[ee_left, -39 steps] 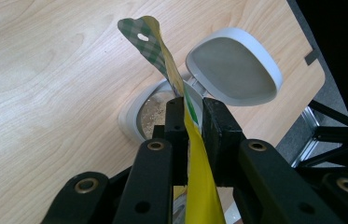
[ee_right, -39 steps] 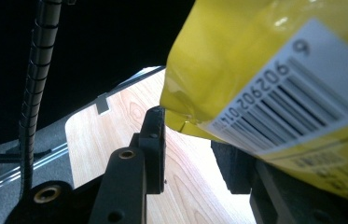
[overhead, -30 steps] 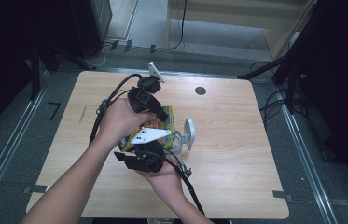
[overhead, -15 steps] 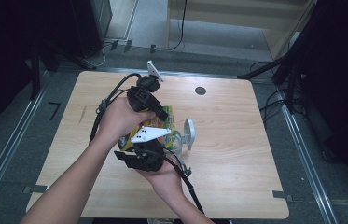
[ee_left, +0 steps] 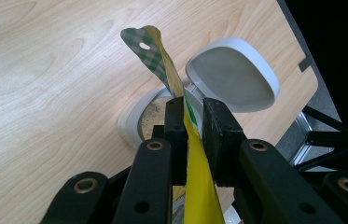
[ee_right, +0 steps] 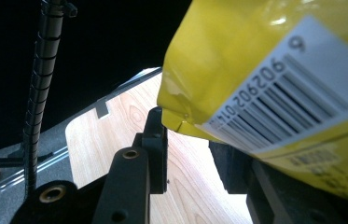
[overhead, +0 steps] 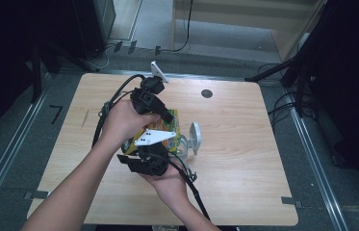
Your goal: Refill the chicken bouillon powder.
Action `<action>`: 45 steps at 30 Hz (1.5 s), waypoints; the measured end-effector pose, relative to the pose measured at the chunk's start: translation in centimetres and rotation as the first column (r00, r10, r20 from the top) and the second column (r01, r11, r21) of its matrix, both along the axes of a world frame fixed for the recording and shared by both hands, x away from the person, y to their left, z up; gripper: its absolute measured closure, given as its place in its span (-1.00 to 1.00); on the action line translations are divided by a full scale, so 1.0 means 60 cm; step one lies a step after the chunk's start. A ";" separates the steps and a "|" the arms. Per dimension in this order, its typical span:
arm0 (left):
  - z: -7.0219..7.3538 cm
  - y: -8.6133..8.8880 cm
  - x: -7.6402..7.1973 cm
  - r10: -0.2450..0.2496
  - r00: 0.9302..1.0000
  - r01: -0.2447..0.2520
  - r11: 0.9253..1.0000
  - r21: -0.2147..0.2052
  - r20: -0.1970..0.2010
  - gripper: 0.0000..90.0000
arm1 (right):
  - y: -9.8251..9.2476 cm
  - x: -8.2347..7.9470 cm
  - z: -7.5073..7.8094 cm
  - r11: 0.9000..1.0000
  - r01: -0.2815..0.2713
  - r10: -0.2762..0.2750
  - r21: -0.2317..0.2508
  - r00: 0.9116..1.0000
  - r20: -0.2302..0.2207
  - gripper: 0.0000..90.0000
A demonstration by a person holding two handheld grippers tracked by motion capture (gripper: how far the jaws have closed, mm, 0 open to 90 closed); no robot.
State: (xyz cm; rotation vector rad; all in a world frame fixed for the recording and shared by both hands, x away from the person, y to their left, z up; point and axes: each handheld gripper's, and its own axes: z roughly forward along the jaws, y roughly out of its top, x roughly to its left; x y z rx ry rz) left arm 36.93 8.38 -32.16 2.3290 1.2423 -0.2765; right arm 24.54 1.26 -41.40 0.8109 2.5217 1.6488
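Both tongs, left (ee_left: 192, 123) and right (ee_right: 199, 149), pinching the yellow pouch (ee_left: 199, 186) over the open container (ee_left: 150, 123); pouring underway, granules already inside.

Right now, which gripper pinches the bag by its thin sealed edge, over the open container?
The left gripper: its jaws clamp the yellow bag's flat seam above the white container. The right gripper takes the bag's bulging barcode end.

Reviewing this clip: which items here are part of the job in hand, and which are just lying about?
In use:
- yellow bag, pinched by the left gripper and held at its bottom corner by the right gripper
- white container with its hinged lid open, directly below the bag

Lying about:
- round black disc in the table
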 end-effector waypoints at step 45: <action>0.012 -0.022 0.002 -0.012 1.000 0.011 0.999 0.036 0.027 0.78 | -0.006 0.005 0.006 0.999 0.023 -0.022 0.038 1.000 -0.018 0.55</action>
